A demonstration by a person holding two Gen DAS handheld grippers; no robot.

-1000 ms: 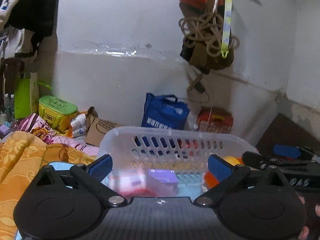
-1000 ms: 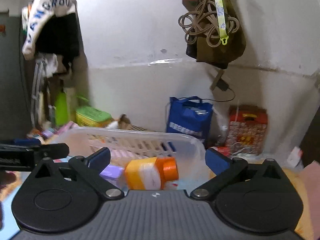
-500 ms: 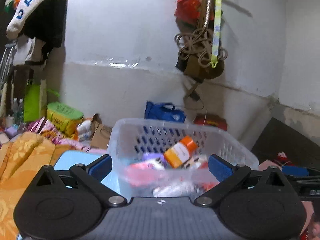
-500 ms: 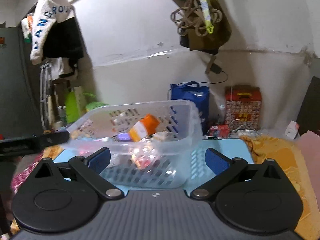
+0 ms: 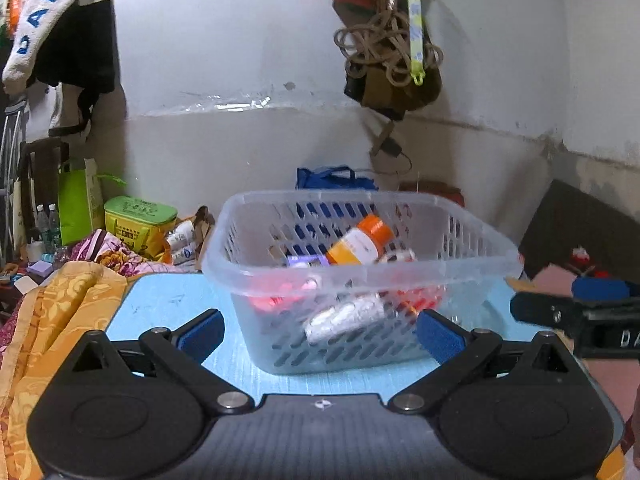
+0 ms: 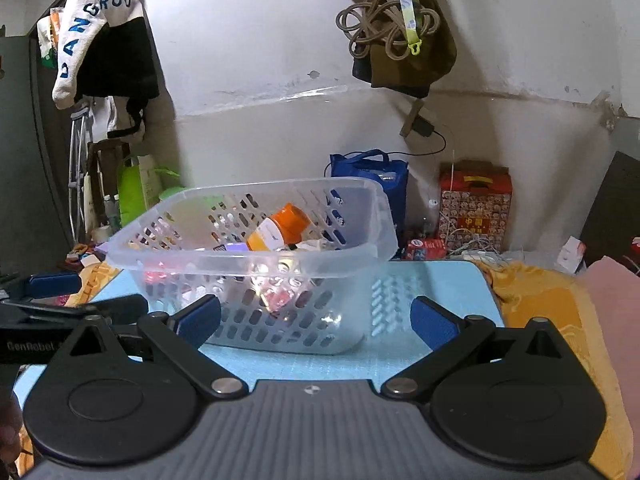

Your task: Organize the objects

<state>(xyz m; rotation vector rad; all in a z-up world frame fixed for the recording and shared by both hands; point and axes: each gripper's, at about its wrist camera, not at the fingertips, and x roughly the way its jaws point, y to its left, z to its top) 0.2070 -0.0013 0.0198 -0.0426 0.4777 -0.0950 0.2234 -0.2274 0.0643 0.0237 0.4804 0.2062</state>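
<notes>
A clear plastic basket stands on a light blue table. Inside lie an orange-capped bottle, a purple box and several small packets. My left gripper is open and empty, just in front of the basket. My right gripper is open and empty, in front of the basket's near wall. The right gripper's fingers show at the right in the left wrist view; the left gripper's fingers show at the left in the right wrist view.
An orange patterned cloth lies at the table's sides. Behind stand a blue bag, a red box and a green tin. Rope and a bag hang on the wall.
Both grippers have drawn back from the basket, which now shows whole on the blue table. The jaws stayed open.
</notes>
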